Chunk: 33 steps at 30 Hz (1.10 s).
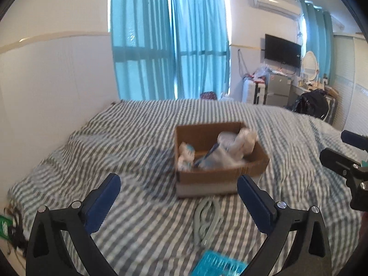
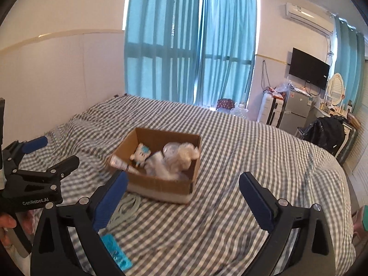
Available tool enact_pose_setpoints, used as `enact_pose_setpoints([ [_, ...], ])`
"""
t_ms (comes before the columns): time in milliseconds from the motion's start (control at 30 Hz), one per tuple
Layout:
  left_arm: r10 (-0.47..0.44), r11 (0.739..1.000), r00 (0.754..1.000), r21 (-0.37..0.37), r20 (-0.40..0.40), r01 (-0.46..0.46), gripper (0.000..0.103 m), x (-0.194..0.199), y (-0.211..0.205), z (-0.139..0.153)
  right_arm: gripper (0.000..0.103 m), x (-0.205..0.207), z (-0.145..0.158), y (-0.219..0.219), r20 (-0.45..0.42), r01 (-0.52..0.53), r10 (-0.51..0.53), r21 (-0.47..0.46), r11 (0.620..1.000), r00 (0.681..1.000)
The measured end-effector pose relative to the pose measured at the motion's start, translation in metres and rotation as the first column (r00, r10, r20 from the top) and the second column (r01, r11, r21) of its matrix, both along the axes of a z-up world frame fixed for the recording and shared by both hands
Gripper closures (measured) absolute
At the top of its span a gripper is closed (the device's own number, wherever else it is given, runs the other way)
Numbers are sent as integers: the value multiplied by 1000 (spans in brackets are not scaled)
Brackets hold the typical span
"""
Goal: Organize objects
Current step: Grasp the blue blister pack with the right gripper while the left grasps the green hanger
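An open cardboard box (image 1: 207, 174) (image 2: 161, 138) sits mid-bed on the grey checked cover (image 1: 92, 149) (image 2: 253, 149). Inside lie a small white and blue plush toy (image 1: 186, 154) (image 2: 141, 153), a tube and crumpled clear plastic bags. A pale coiled cable (image 1: 207, 218) (image 2: 128, 204) lies just in front of the box. Nearer me is a turquoise plastic tray (image 1: 218, 264) (image 2: 117, 253). My left gripper (image 1: 179, 180) (image 2: 39, 154) is open and empty, short of the box. My right gripper (image 2: 184, 177) (image 1: 345, 156) is also open and empty, to the box's right.
A white wall runs along the bed's left side. Teal curtains (image 1: 170, 46) hang behind it. Past the far right corner stand a white suitcase (image 2: 271, 110), a small fridge (image 2: 296, 108), a wall TV and a black bag on a chair (image 2: 326, 133). A hand (image 2: 7, 223) holds the left gripper.
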<state>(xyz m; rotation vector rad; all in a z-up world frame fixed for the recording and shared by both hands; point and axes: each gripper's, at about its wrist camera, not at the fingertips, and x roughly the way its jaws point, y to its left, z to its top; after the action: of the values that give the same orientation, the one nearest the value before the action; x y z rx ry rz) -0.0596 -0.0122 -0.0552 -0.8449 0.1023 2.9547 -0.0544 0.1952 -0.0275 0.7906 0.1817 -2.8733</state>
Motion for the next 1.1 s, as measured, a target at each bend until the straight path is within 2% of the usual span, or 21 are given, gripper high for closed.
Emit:
enact_pose_setpoints([
  [133, 44, 999, 997, 10, 63, -45, 0, 22, -11, -36, 5, 19, -30, -12, 33, -29, 29, -1, 1000, 999],
  [267, 83, 996, 991, 0, 104, -84, 0, 38, -17, -68, 5, 26, -75, -23, 123, -75, 76, -15, 997, 989],
  [433, 122, 993, 981, -22, 148, -120, 0, 43, -24, -94, 5, 30, -133, -45, 228, -141, 132, 23, 990, 965],
  [633, 148, 989, 976, -10, 156, -149, 0, 43, -40, -106, 5, 35, -174, -69, 332, -262, 248, -3, 965, 910],
  [733, 140, 989, 976, 11, 166, -144, 0, 37, -44, -107, 5, 36, -191, -87, 381, -341, 322, -17, 940, 867],
  [833, 156, 987, 975, 7, 161, -159, 0, 33, -49, -107, 6, 33, -208, -102, 432, -392, 360, -17, 920, 827],
  [900, 163, 986, 972, 4, 168, -166, 0, 30, -54, -109, 7, 28, -215, -110, 449, -404, 360, 3, 915, 818],
  [1000, 178, 983, 968, 10, 178, -183, 0, 29, -59, -110, 14, 18, -221, -115, 465, -402, 361, -12, 916, 809],
  [1033, 180, 983, 967, 11, 179, -185, 0, 28, -60, -110, 22, 15, -223, -116, 473, -398, 360, -20, 917, 805],
  [1100, 182, 982, 967, 7, 179, -186, 0, 27, -60, -109, 27, 13, -224, -114, 483, -397, 364, -35, 917, 797],
])
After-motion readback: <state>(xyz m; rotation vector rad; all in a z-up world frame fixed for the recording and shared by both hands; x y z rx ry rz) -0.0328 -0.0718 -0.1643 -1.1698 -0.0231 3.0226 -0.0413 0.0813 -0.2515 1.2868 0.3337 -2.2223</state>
